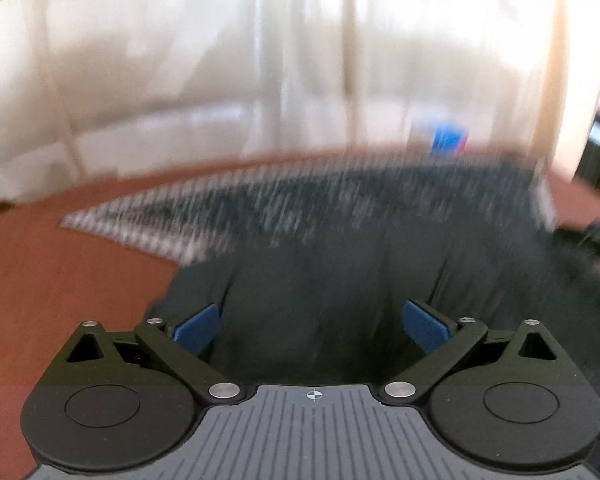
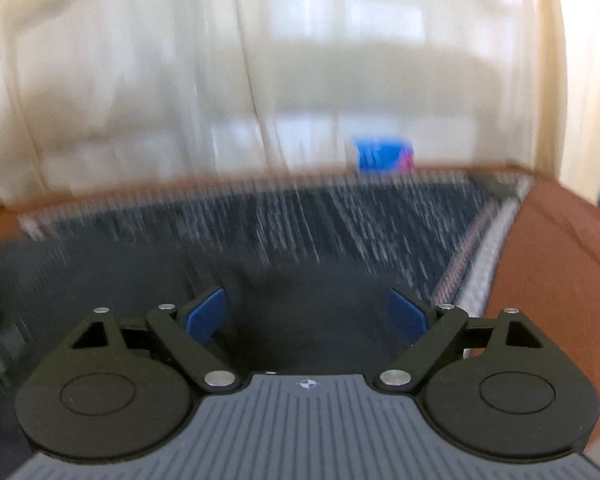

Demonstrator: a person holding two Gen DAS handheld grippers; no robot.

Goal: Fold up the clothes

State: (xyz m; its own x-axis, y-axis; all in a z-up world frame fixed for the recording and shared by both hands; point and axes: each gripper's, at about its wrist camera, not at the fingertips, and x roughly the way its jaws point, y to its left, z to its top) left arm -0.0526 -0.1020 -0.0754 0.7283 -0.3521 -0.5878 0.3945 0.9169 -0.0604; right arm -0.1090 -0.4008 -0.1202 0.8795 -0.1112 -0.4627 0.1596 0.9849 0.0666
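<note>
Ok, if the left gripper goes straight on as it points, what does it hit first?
Most likely the dark garment: it fills the gap between the open left gripper fingers. Blur hides the depth.

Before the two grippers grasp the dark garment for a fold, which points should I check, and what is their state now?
1. Left gripper open: ok, blue fingers wide apart.
2. Right gripper open: ok.
3. Dark garment between left fingers: ok, cloth lies there, not pinched.
4. Garment between right fingers: ok.
5. Garment lies flat on the brown surface: cannot tell, both views blurred.
6. Blue box clear of the garment: cannot tell.
</note>
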